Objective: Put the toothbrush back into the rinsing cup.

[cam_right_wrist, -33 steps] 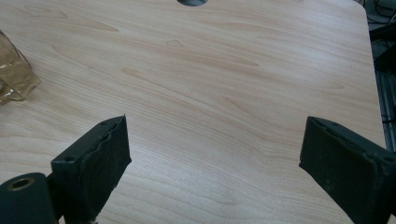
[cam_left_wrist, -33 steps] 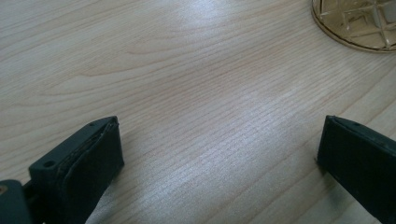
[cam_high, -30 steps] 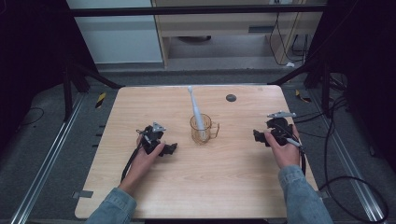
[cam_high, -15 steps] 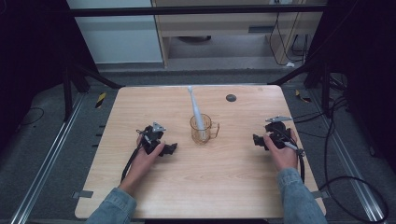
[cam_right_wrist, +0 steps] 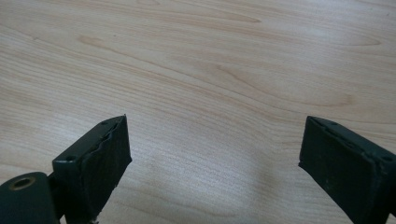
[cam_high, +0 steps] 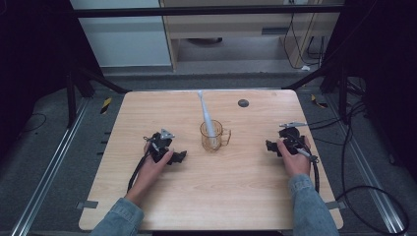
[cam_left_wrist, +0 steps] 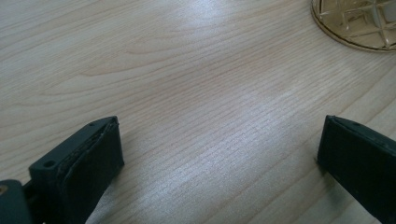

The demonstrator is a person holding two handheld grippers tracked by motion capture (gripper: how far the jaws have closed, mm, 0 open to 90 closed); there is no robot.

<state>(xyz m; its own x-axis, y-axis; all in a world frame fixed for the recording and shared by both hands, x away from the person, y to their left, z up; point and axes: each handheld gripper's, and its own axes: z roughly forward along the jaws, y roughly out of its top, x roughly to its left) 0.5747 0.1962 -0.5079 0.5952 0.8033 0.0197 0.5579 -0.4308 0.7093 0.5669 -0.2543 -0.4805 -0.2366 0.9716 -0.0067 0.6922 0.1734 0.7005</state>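
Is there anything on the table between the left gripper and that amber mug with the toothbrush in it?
Nothing: in the high view, only bare wood lies between the left gripper and the mug. The left gripper view shows the same bare stretch.

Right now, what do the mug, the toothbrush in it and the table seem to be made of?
Mug: amber see-through glass or plastic, with a faceted pattern. Toothbrush: pale, smooth, probably plastic. Table: light wood grain with a soft sheen, possibly laminate.

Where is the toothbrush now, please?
In the high view, the toothbrush stands tilted in the amber cup at the table's middle, between the two grippers.
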